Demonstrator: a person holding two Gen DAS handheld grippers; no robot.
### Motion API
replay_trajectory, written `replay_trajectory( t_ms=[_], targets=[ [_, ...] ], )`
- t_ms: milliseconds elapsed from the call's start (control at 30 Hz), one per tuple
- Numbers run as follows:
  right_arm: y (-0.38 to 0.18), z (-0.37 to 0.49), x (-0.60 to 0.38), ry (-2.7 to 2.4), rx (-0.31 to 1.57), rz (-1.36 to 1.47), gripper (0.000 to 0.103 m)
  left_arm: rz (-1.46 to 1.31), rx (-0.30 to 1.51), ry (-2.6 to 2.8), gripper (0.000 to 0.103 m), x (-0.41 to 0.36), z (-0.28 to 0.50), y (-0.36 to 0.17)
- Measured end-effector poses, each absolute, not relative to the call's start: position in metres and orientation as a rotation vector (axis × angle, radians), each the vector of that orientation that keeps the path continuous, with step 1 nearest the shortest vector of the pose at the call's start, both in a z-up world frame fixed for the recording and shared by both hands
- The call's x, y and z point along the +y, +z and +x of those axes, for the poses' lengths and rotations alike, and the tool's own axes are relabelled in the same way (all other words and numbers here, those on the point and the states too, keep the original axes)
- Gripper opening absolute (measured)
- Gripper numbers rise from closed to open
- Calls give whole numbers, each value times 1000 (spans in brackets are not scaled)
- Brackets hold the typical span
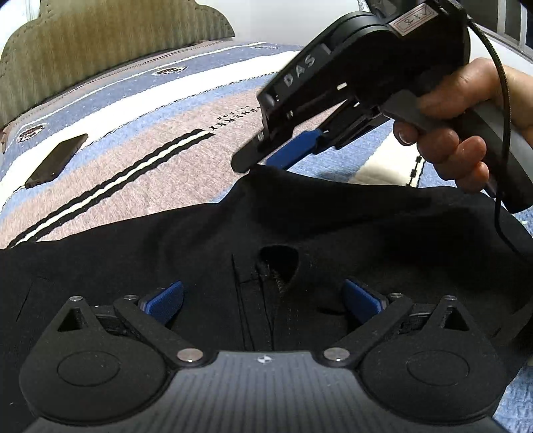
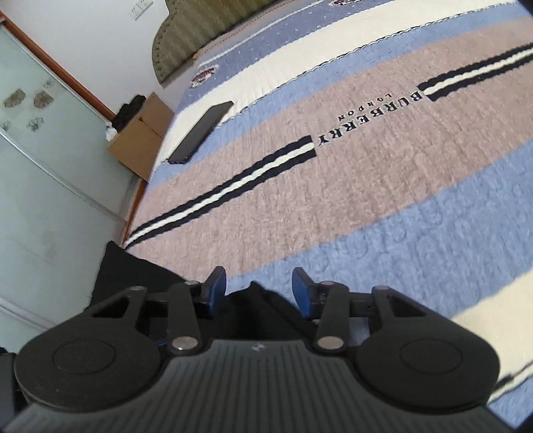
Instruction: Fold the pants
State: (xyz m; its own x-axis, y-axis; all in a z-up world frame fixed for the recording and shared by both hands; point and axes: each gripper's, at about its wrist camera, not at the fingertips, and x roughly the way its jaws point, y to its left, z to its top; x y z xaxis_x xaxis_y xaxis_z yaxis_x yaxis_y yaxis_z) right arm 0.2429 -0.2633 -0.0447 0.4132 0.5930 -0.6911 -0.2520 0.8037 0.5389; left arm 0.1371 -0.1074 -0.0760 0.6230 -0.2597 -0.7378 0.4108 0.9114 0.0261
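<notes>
Fold barely begun: I see pants point(image 1: 266, 226) unfolded on bed point(image 2: 366, 166). Left gripper point(image 1: 263, 301) fingers spread; right gripper point(image 2: 259, 288) fingers spread astride a raised edge.

A home bedroom was shown. A bed was covered by a striped blue, beige and cream quilt point(image 2: 383, 173). A padded olive headboard point(image 1: 100, 50) was seen behind.

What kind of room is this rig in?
Most likely a bedroom: a padded headboard stands behind a striped bedspread, on which the black pants lie.
</notes>
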Motion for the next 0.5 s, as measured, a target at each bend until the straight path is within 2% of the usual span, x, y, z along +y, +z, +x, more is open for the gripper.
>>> replay_trajectory(
  t_ms=[33,67,167,367,433,500],
  targets=[
    [-50,245,-258,552,1021,367,33,202,809,-388,103,-107,137,-76],
    [-54,248,-256,564,1031,364,23,204,806,-387,103,-107,136,-76],
    [-55,245,-244,581,1037,311,10,205,800,-386,103,-108,135,-77],
    [-57,244,-236,467,1008,244,6,217,794,-381,103,-110,134,-78],
    [-62,244,-230,409,1004,216,0,211,799,-382,103,-110,134,-79],
    [-71,245,-222,316,1001,112,1,209,806,-387,103,-109,135,-77]
  ],
)
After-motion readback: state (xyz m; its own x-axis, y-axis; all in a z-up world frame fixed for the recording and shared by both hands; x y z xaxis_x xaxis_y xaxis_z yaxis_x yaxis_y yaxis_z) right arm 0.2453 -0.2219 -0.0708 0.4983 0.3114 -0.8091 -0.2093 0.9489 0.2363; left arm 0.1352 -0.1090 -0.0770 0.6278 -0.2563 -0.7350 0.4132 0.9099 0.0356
